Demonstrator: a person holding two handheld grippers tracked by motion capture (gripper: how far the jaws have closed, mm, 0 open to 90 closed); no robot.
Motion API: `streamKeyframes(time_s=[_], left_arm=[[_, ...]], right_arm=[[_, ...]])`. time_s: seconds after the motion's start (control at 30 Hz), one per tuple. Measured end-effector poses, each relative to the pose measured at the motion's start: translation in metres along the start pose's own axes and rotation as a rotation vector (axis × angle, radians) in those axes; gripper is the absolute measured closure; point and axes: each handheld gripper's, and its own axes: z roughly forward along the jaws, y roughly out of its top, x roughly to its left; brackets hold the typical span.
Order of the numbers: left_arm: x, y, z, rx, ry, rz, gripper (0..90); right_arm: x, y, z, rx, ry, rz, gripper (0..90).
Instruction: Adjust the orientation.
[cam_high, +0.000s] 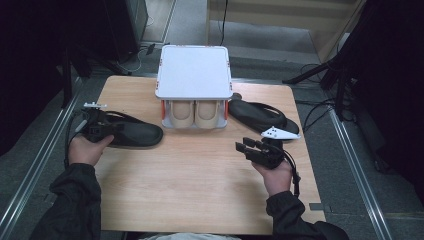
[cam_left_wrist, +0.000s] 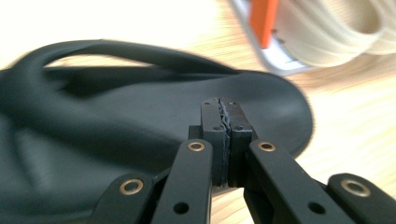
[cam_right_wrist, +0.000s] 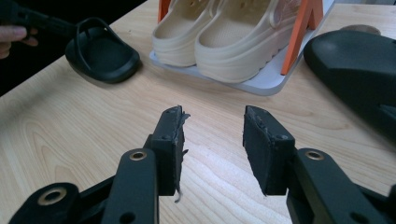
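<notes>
Now the left gripper (cam_high: 102, 129) sits at the left side of the wooden desk (cam_high: 200, 170), its fingers (cam_left_wrist: 215, 122) pressed together with no gap between the pads. In the left gripper view the closed tips lie over the sole of the left black sandal (cam_left_wrist: 140, 121), near its rounded front end; whether they pinch any part of it cannot be told, since nothing shows between the pads. That sandal lies flat on the desk in the high view (cam_high: 131, 131), its strap arching over the footbed, and it reaches from the left hand (cam_high: 87, 149) toward the white shoe rack (cam_high: 194, 70). The rack stands at the far middle of the desk, with orange uprights and a flat white top shelf, and a pair of beige clogs (cam_high: 196, 114) stands side by side on its lower shelf. A second black sandal (cam_high: 257, 116) lies to the right of the rack, just beside it. The right gripper (cam_high: 252, 149) is held by the right hand (cam_high: 274, 175) at the right side of the desk, near that second sandal but apart from it. Its fingers (cam_right_wrist: 170, 135) stand apart over bare wood, holding nothing. In the right gripper view the clogs (cam_right_wrist: 224, 37) and the rack's orange upright (cam_right_wrist: 301, 32) lie ahead.
</notes>
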Motion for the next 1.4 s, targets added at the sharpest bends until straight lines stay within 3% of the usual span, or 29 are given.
streamKeyframes(time_s=[0.43, 0.57, 0.8, 1.03, 1.4], left_arm=[[0.031, -0.036, -0.021, -0.01, 0.105, -0.093, 89.8], [0.033, -0.045, -0.019, -0.012, 0.113, -0.125, 89.8], [0.032, -0.054, -0.005, 0.034, 0.121, -0.124, 89.8], [0.039, -0.052, 0.001, 0.042, 0.116, -0.152, 89.8], [0.048, -0.037, 0.013, 0.038, 0.126, -0.151, 89.8]], right_arm=[[-0.001, 0.009, 0.006, -0.02, 0.02, -0.003, 59.6], [-0.002, 0.01, 0.006, -0.031, 0.025, 0.007, 59.7], [-0.003, 0.013, 0.009, -0.031, 0.03, 0.006, 59.7], [-0.002, 0.013, 0.011, -0.024, 0.031, 0.0, 59.7], [-0.003, 0.01, 0.006, -0.026, 0.014, 0.001, 59.7]])
